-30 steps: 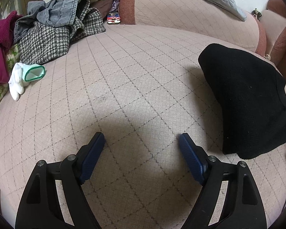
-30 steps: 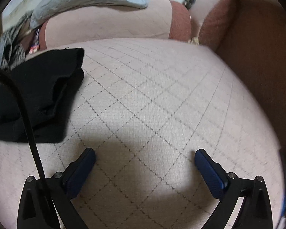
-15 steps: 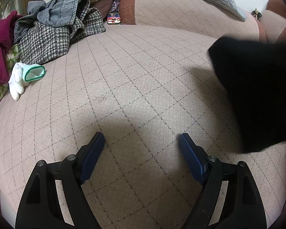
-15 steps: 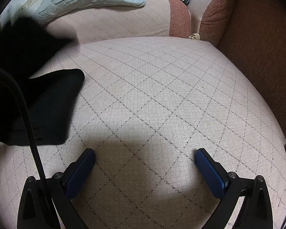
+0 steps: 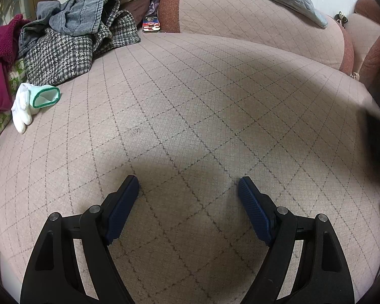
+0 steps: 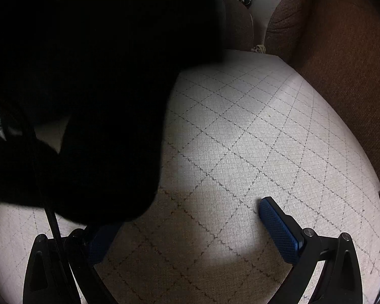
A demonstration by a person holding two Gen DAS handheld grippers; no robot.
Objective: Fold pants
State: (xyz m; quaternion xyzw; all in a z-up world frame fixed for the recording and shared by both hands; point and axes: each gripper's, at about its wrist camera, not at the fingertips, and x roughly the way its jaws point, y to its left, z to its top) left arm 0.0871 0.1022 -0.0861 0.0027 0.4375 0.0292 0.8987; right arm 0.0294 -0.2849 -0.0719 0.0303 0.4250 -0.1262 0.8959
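Early stage, before any fold. Black pants (image 6: 88, 101) bunched and apparently off the cushion, filling the left half of the right wrist view; only a blurred dark edge at the far right of the left wrist view. Left gripper (image 5: 188, 190) spread wide over bare sofa cushion (image 5: 202, 106), holding nothing. Right gripper (image 6: 190, 217) likewise spread and empty, its left finger under the cloth. Next, probably: spreading flat, locating waistband and hems. No containers visible.

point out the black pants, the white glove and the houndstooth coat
black pants (image 6: 101, 101), right wrist view, middle of the dark cloth
white glove (image 5: 22, 109), left wrist view, its fingers
houndstooth coat (image 5: 60, 55), left wrist view, front panel
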